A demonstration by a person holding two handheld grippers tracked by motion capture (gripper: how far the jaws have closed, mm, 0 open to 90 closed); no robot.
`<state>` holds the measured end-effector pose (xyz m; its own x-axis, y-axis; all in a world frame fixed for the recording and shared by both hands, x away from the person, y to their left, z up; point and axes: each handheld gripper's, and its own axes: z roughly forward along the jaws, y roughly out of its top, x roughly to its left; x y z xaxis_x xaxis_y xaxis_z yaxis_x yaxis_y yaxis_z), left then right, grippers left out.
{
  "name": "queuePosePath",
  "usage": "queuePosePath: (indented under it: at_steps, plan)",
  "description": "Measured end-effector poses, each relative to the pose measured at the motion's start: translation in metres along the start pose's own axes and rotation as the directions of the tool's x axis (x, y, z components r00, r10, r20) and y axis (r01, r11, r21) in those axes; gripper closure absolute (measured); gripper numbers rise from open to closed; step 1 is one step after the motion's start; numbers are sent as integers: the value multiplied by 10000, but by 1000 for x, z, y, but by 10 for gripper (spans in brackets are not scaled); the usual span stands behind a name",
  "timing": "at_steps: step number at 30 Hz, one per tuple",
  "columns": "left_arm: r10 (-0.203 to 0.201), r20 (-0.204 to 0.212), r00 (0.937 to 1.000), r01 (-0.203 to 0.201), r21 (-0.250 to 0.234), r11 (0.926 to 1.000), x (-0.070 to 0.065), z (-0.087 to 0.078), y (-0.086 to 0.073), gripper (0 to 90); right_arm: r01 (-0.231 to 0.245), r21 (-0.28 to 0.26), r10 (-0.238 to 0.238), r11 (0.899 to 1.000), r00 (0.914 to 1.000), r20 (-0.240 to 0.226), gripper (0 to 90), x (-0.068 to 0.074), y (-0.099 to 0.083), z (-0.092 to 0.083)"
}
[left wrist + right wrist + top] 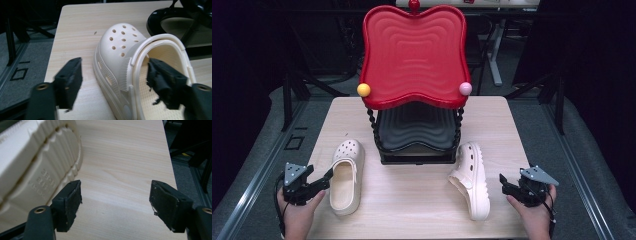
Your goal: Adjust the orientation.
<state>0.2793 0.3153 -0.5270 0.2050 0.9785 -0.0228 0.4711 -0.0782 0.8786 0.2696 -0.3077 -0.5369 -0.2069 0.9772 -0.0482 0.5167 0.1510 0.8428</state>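
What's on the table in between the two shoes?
Between the upright clog and the clog on its side, the high view shows bare wooden table; the black-and-red rack stands farther back.

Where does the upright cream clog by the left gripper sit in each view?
High view: upright clog, lower left, beside the left gripper.
Left gripper view: centre to lower right, its side wall between open jaws.
Right gripper view: not in it.
Shared landmark: the wooden table.
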Motion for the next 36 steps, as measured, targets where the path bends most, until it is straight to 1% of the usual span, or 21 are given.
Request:
queuePosePath:
  at_steps: [1, 2, 3, 5, 7, 9, 11, 12, 13, 16, 18, 19, 20, 21, 22, 24, 25, 26, 27, 33, 36]
  plan:
    - [48, 107, 9999, -47, -58, 10000, 0, 0, -1, 343, 165, 173, -167, 9997, 9998, 102, 278, 0, -1, 0]
    - [25, 252, 9997, -24, -67, 10000, 0, 0, -1, 355, 135, 120, -136, 9998, 9999, 92, 301, 0, -1, 1]
    - [25, 252, 9997, -24, -67, 10000, 0, 0, -1, 367, 51, 65, -52, 10000, 10000, 33, 341, 0, -2, 1]
    - [-116, 450, 9989, 112, 99, 9999, 0, 2, -2, 401, -46, -52, 46, 10000, 10000, -53, 403, -2, -2, -1]
    - [-156, 540, 9984, 153, 62, 9999, -1, 3, -3, 408, -120, -328, 117, 9994, 9999, -94, 411, -2, -3, -1]
    - [-161, 613, 9980, 164, -45, 9999, -1, 3, -3, 420, -194, -298, 186, 9994, 9995, -258, 430, -1, -4, -1]
    - [-152, 648, 9978, 157, -82, 9998, -1, 3, -3, 425, -148, -182, 143, 9997, 9996, -263, 440, 0, -4, 0]
    - [-202, 686, 9974, 206, -57, 9998, -1, 2, -2, 432, -114, 40, 115, 9999, 9992, -393, 453, 1, -3, 2]
    - [-188, 673, 9976, 191, -41, 9998, -2, 2, -2, 434, -240, -46, 237, 9997, 9985, -492, 455, 2, -3, 3]
    - [-164, 510, 9986, 167, -47, 9998, -3, 0, -2, 435, -249, 10, 249, 9997, 9980, -582, 468, 2, -2, 2]
    - [-258, 552, 9981, 275, -304, 9992, -4, -2, -1, 466, -351, -119, 345, 9993, 9980, -531, 479, 2, -2, 0]
    - [-233, 522, 9984, 249, -305, 9992, -5, -3, -1, 466, -351, -119, 345, 9993, 9980, -531, 479, 2, -2, 0]
    - [-135, 424, 9990, 149, -324, 9994, -6, -3, 0, 496, -424, -245, 411, 9988, 9978, -525, 497, 1, -3, -1]
    - [-86, 429, 9990, 92, -148, 9998, -7, -1, 0, 509, -461, -261, 447, 9986, 9976, -529, 504, 1, -2, -2]
    - [-86, 429, 9990, 92, -148, 9998, -7, -1, 0, 520, -483, -274, 467, 9985, 9974, -556, 509, 1, -2, -3]
    - [166, 392, 9991, -171, 117, 9998, -14, 5, -1, 528, -524, -367, 504, 9980, 9973, -533, 518, 1, -2, -3]
    - [166, 392, 9991, -171, 117, 9998, -14, 5, -1, 532, -522, -345, 503, 9980, 9972, -545, 518, 1, -2, -3]
    - [395, 396, 9984, -402, 182, 9990, -19, 9, 0, 533, -500, -273, 486, 9984, 9975, -513, 519, 1, -1, -3]
    - [542, 266, 9982, -548, 217, 9983, -21, 12, 0, 538, -517, -290, 501, 9982, 9973, -545, 520, 1, -1, -2]
    - [700, 17, 9975, -700, 415, 9967, -24, 20, -2, 560, -573, -195, 562, 9982, 9968, -570, 520, 1, -2, -1]
    - [695, -202, 9974, -683, 537, 9962, -23, 24, -2, 600, -797, -281, 778, 9964, 9949, -637, 521, -1, -3, 0]
